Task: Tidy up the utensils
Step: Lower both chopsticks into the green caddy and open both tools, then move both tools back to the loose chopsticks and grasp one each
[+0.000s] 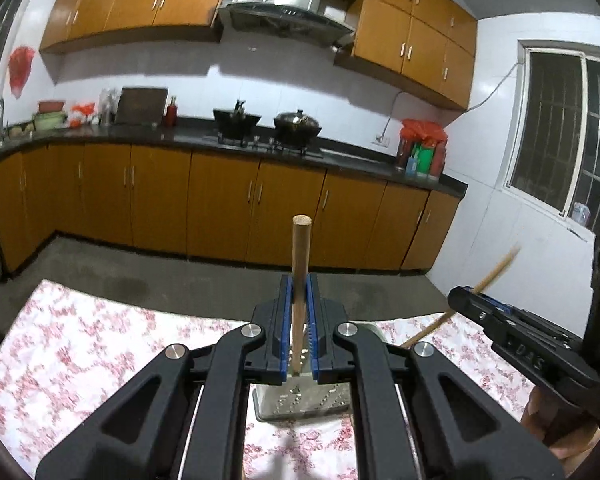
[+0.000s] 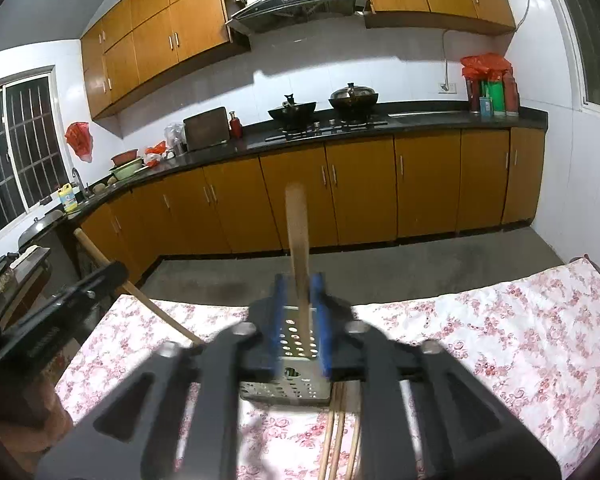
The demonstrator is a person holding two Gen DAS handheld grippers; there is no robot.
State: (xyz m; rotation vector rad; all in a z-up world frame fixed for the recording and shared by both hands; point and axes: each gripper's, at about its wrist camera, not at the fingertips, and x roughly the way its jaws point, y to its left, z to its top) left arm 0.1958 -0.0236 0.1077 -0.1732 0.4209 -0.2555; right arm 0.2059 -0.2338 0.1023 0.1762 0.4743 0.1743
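wood, steel and printed cloth
matt wooden stick (image 1: 300, 280); shiny perforated metal holder (image 2: 296, 340); floral cloth (image 2: 500, 332); matt black plastic left gripper (image 1: 300, 320).

**A home kitchen**

Orange-brown wooden cabinets (image 1: 220, 208) run along the wall above and below a dark countertop (image 1: 188, 134). A gas hob (image 2: 332, 125) carries a wok (image 2: 292, 112) and a lidded pan (image 2: 354, 98), with a range hood (image 1: 284, 16) overhead. White tiles, barred windows (image 1: 568, 128), a faucet (image 2: 78, 180), stacked basins (image 2: 126, 164) and a cutting board (image 1: 142, 105) leaning on the wall mark it as domestic. A floral tablecloth (image 2: 500, 332) covers the near table.
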